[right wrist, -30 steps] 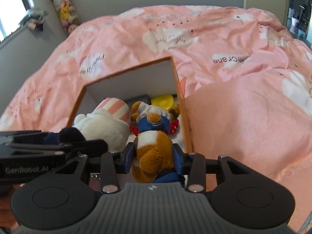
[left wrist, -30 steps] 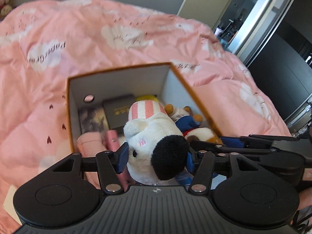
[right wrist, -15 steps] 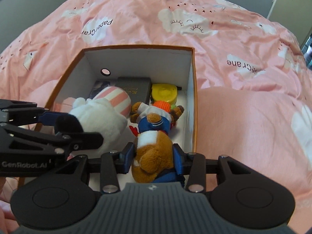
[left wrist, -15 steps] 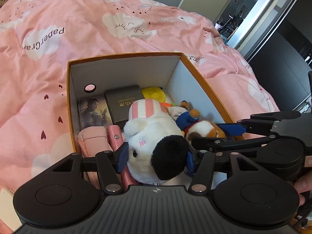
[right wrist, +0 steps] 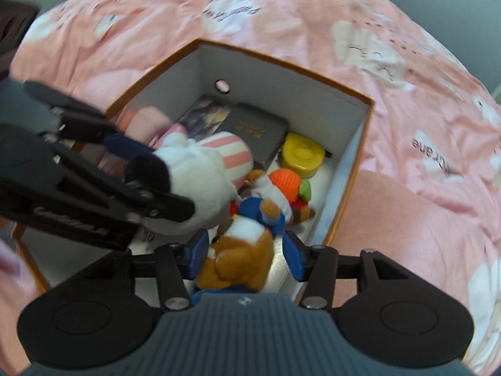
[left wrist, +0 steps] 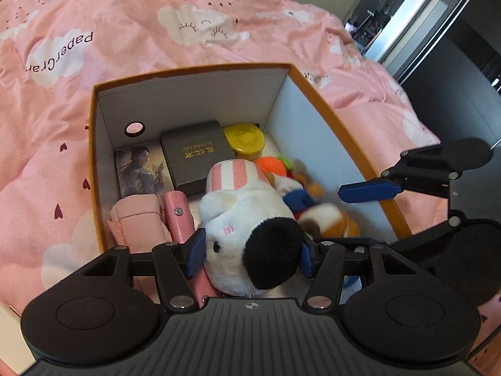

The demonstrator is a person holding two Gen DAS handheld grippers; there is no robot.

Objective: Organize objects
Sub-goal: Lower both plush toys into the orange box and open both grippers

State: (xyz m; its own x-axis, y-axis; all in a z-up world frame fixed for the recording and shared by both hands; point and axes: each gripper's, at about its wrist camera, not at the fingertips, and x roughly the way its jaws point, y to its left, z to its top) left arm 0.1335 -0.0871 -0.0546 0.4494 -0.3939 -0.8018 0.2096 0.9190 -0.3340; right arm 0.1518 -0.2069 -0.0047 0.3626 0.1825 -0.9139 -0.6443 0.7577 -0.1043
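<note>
An orange box (left wrist: 316, 91) with white inner walls sits on the pink bed; it also shows in the right wrist view (right wrist: 281, 59). My left gripper (left wrist: 249, 250) is shut on a white plush dog (left wrist: 244, 219) with a pink striped hat, held inside the box. My right gripper (right wrist: 245, 252) has its jaws spread wider than the brown bear plush (right wrist: 241, 250) that lies between them in the box, so it is open. The left gripper and the dog (right wrist: 194, 172) also show in the right wrist view.
The box holds a dark grey case (left wrist: 195, 153), a picture card (left wrist: 139, 169), a yellow round tin (left wrist: 244, 138), pink items (left wrist: 137, 219) and an orange knit toy (right wrist: 286, 181). The pink cloud-print duvet (left wrist: 188, 25) surrounds the box. A doorway (left wrist: 391, 9) lies at the far right.
Both grippers moved lower into the box. My right gripper's jaws have spread off the brown bear, which now lies in the box. The left still holds the dog.
</note>
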